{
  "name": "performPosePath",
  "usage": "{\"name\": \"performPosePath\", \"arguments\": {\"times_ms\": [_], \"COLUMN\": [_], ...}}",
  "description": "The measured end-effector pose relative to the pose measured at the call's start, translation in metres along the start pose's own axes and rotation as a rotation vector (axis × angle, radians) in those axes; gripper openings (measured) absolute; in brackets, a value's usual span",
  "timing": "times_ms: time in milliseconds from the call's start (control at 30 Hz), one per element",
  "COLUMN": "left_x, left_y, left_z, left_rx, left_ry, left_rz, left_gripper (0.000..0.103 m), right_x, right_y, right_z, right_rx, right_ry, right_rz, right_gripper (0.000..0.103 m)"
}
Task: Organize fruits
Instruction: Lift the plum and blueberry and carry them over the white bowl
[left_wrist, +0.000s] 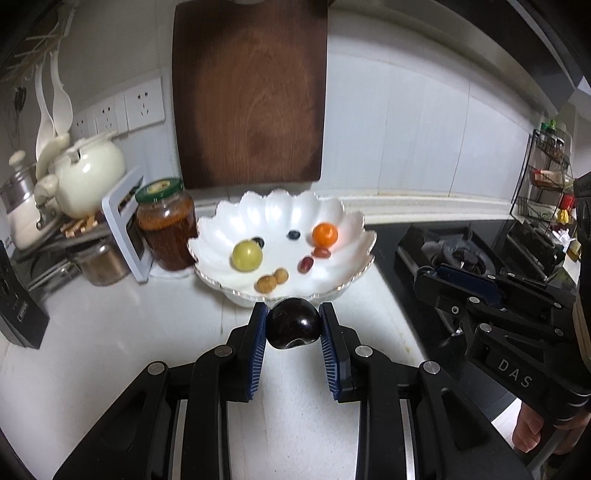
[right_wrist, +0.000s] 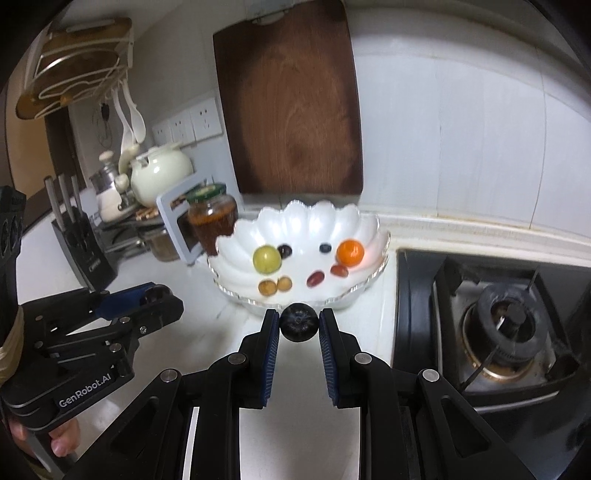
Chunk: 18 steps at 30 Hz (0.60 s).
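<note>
Two fruits remaining: left hand-held gripper (left_wrist: 293, 328) clamping plum (left_wrist: 293, 324), right hand-held gripper (right_wrist: 298, 325) pinching blueberry (right_wrist: 298, 322), nearing filled bowl (left_wrist: 343, 214).

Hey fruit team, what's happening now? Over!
Left gripper shut on dark cherry. Right gripper shut on blueberry. White bowl straight ahead, path clear.

Dark plum (left_wrist: 293, 323) pinched in left tongs (left_wrist: 293, 320); blueberry (right_wrist: 298, 322) in right tongs (right_wrist: 298, 321). Both just before scalloped white bowl (left_wrist: 345, 218) w/ mixed small fruit.
</note>
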<state>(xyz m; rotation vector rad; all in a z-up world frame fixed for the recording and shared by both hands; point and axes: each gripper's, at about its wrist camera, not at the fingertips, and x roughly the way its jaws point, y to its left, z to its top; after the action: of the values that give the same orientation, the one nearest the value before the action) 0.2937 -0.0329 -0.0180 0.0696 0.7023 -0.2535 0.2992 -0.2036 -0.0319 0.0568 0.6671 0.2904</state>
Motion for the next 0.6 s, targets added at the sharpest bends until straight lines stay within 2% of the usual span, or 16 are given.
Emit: {"name": "performPosePath", "arguments": {"times_ms": [267, 600], "left_x": [-0.008, 0.004], "left_y": [0.002, 0.008], "left_z": [0.02, 0.046], "left_rx": [-0.001, -0.012], "left_ry": [-0.057, -0.078], "left_rz": [0.007, -0.002], "left_gripper": [0.029, 0.029], "right_x": [-0.006, 0.003], "right_y": [0.0, -0.002], "right_z": [0.019, 0.043], "right_rx": [-0.001, -0.003], "right_ry": [-0.057, -0.091], "right_rz": [0.002, -0.009], "right_gripper": [0.024, 0.024]}}
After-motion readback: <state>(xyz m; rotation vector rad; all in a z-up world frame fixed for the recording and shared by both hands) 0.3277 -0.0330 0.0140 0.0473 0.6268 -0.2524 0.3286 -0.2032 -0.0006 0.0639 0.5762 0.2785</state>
